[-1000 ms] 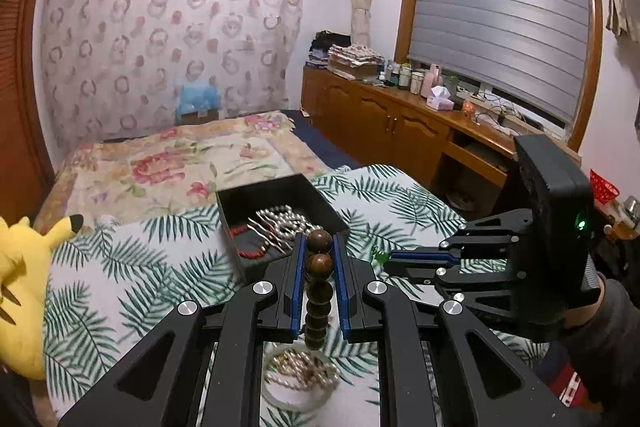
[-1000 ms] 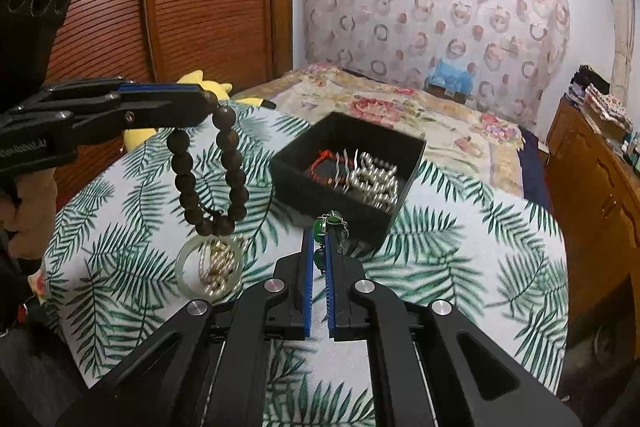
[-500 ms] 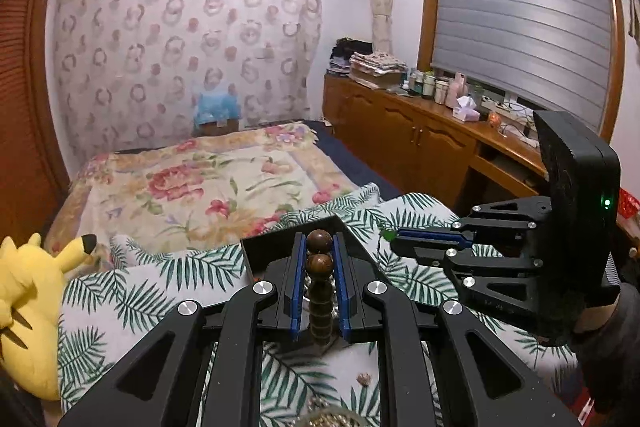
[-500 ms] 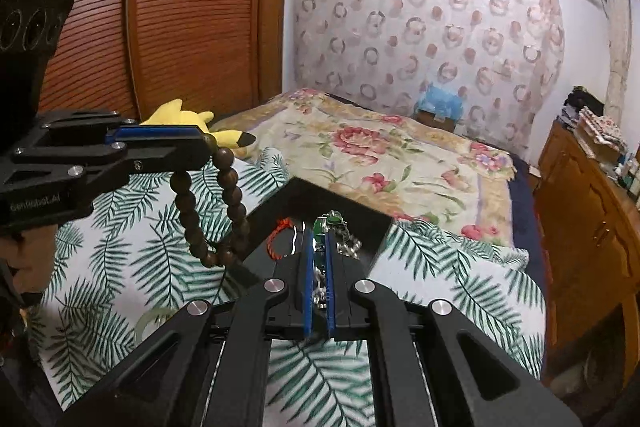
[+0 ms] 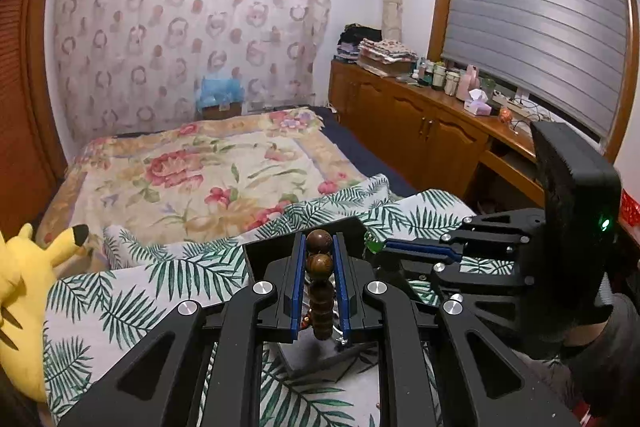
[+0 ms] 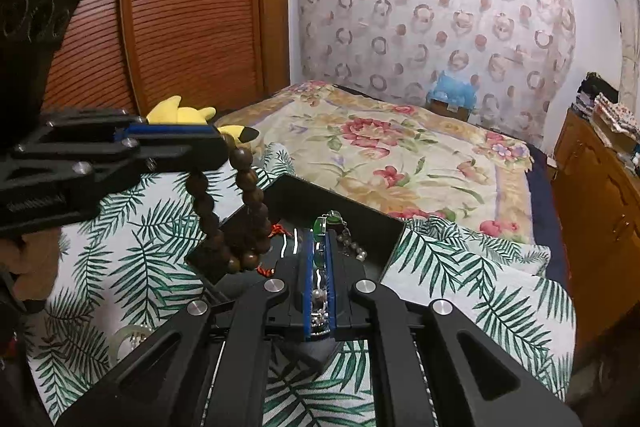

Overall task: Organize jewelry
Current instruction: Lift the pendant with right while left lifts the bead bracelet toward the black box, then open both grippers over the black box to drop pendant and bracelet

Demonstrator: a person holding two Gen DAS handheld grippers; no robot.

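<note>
- Left wrist view: left gripper (image 5: 319,247) has its fingers nearly closed on a brown bead bracelet (image 5: 320,283), clamping the top beads; the rest of the loop hangs down between the finger arms.
- The bracelet dangles over the black box (image 5: 320,359), which sits on the palm-leaf cloth (image 5: 132,291). Only the box rim and a bit of grey floor show past the gripper body.
- The right gripper (image 5: 378,247) shows to the right, level with the left, a green bead at its tip, just beside the box's far edge.
- Yellow plush (image 5: 24,291) at far left, well apart from the work.
- Right wrist view: right gripper (image 6: 320,231) is shut on a thin silver chain with green stones (image 6: 320,255); the chain runs along the slot between the fingers, and the green stone stands at the tip.
- It hangs over the box (image 6: 348,215); pearls and a red cord already lie inside.
- The left gripper (image 6: 218,143) shows at left, the bracelet (image 6: 236,207) hanging as a full loop with its low end at the box's near-left rim.
- A pale bangle (image 6: 128,339) lies on the cloth, near-left of the box, not yet stowed.
- Judged step: dropping both pieces into the box. To do it well: bring each loop fully inside the rim, lower until the slack rests on the floor, then open; the bracelet's low end looks close to the rim and could catch or spill outside.
</note>
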